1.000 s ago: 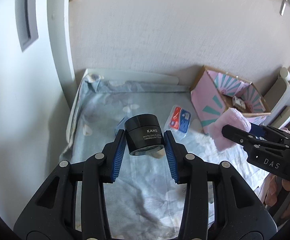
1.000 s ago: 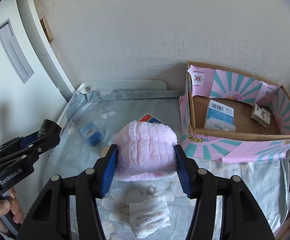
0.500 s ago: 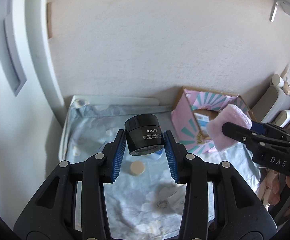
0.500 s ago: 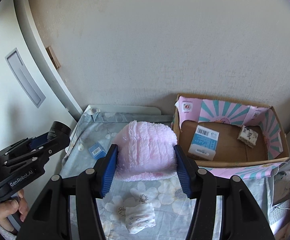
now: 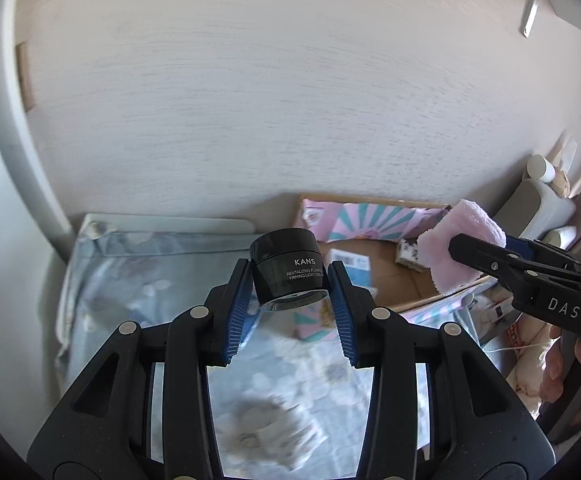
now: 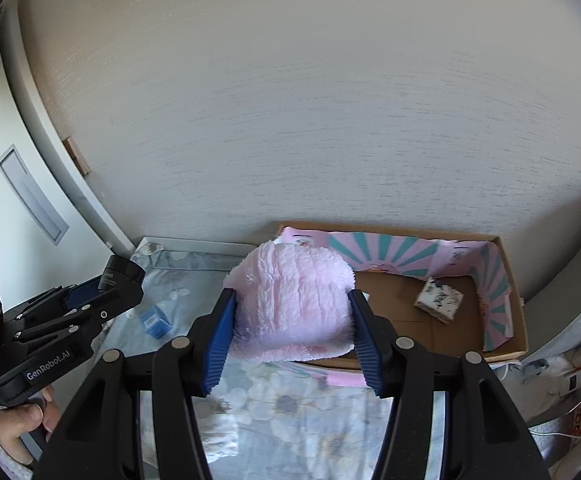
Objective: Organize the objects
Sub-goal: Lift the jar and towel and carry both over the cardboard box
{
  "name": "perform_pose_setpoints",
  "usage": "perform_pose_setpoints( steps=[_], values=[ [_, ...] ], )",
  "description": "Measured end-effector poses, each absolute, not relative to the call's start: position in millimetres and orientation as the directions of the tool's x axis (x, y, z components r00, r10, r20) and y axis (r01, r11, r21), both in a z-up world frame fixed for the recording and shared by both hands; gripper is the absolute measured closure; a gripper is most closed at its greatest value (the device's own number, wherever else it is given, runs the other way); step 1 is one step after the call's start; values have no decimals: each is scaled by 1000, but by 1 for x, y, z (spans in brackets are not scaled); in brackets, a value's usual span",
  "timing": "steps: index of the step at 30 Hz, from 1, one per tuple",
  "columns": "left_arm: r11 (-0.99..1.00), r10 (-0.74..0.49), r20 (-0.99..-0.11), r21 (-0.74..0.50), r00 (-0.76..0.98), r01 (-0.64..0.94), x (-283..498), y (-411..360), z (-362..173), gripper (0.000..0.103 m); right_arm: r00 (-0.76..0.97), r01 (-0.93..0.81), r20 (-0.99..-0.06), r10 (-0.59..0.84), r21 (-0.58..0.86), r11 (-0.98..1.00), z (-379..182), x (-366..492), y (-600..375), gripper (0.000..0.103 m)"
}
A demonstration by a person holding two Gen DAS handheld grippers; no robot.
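Note:
My left gripper (image 5: 288, 280) is shut on a black KANS cream jar (image 5: 286, 268) and holds it in the air above the flowered cloth. The jar also shows in the right wrist view (image 6: 122, 272). My right gripper (image 6: 290, 320) is shut on a fluffy pink cloth (image 6: 292, 304), held above the near left edge of the open cardboard box (image 6: 506, 344) with its pink and teal lining. The pink cloth also shows in the left wrist view (image 5: 450, 248), over the box (image 5: 374, 204). A small patterned block (image 6: 438, 300) and a white and blue carton (image 5: 348, 266) lie inside the box.
A small blue box (image 6: 154, 320) lies on the flowered cloth (image 6: 302, 408) at the left. A folded white patterned cloth (image 6: 220, 436) lies near the front. The wall stands close behind the box. A door frame (image 6: 62, 200) is on the left. Cables and clutter (image 6: 562, 380) lie at the right.
Both grippers have risen and moved right toward the box with their loads. The pink cloth now hangs over the box's near left edge, and the jar is close to the box's left side.

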State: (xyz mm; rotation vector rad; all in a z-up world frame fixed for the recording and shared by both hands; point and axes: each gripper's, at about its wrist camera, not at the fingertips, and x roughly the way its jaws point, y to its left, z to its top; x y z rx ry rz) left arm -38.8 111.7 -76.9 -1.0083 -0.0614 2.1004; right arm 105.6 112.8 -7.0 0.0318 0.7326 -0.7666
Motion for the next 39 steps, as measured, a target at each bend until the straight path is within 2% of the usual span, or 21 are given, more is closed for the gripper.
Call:
perform_pose_setpoints(
  steps=[20, 27, 39],
  values=[
    [-629, 679, -674, -327, -292, -706, -18, 245, -76, 67, 442, 686, -625, -643, -226, 692, 42, 38, 17, 52],
    [-615, 662, -707, -323, -249, -719, -22, 283, -84, 67, 430, 661, -656, -620, -239, 711, 48, 47, -10, 52],
    [-566, 605, -776, -264, -176, -781, -33, 331, -111, 67, 388, 664, -758, -524, -165, 730, 30, 84, -62, 52]
  ],
)
